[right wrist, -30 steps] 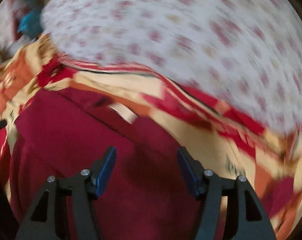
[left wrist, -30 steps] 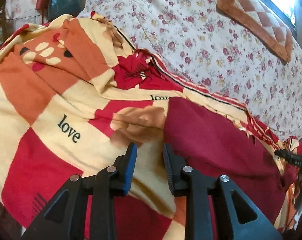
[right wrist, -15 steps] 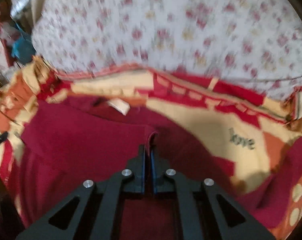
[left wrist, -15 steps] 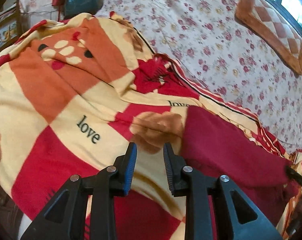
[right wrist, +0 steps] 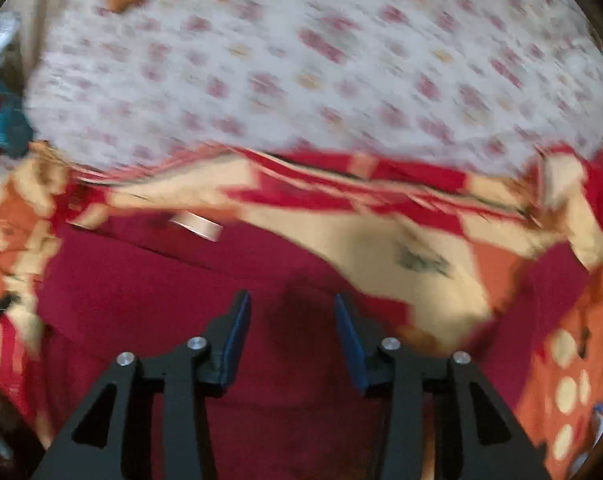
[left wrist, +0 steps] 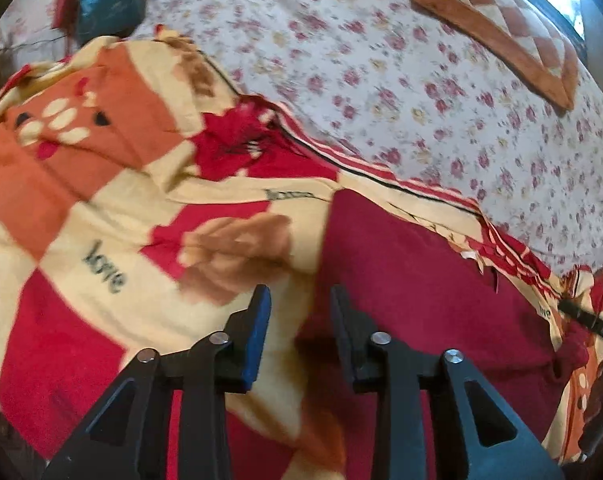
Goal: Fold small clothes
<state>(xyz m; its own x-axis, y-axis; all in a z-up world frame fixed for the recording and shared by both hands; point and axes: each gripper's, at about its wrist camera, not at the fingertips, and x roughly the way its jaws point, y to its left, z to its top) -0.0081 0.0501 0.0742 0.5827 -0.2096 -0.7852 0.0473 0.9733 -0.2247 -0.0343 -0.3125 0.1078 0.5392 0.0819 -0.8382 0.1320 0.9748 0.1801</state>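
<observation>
Garment: a dark red garment lies flat on the checked blanket, which covers the near part of the bed.
Garment edges: in the left wrist view its left edge runs from 12 to 6 o'clock just right of the left gripper; its far edge lies close to the blanket's striped border.
Label: a pale tag sits at the garment's far edge, at 11 o'clock from the right gripper.
Left fingers: parted and opening, nothing between them, above the blanket beside the garment's edge.
Right fingers: parted and opening, empty, above the red cloth.
Open room: the flowered bedsheet lies bare from 11 to 2 o'clock.
Far corner: an orange patterned cushion at 1 o'clock.
</observation>
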